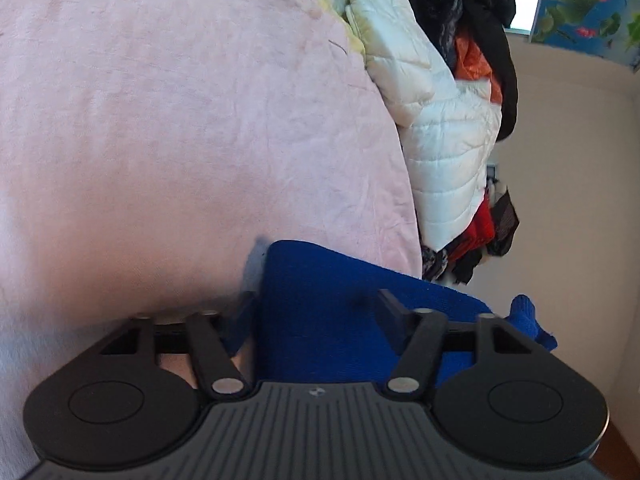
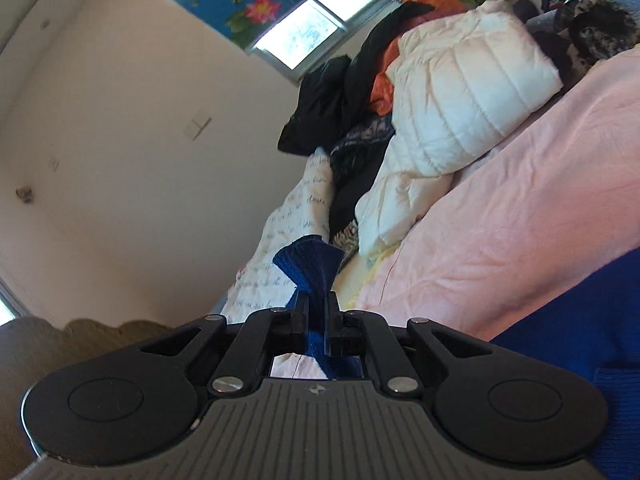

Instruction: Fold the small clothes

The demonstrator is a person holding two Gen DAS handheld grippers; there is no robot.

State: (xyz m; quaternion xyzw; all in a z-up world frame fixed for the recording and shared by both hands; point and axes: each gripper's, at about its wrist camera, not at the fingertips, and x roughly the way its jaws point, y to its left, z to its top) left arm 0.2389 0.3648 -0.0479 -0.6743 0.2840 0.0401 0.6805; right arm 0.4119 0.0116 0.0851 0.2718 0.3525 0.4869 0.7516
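A blue knit garment lies on the pink blanket right in front of my left gripper. Its flat panel spans the gap between the two fingers and runs on past the right finger. The jaws stand apart and do not pinch it. In the right wrist view my right gripper is shut on a bunched fold of the same blue garment, which fans out above the fingertips. More blue knit with a ribbed edge fills the lower right corner of that view.
A white quilted jacket lies along the blanket's far edge. Beside it is a heap of dark and orange clothes. A beige wall and a window are behind, with a scalloped wooden board low on the left.
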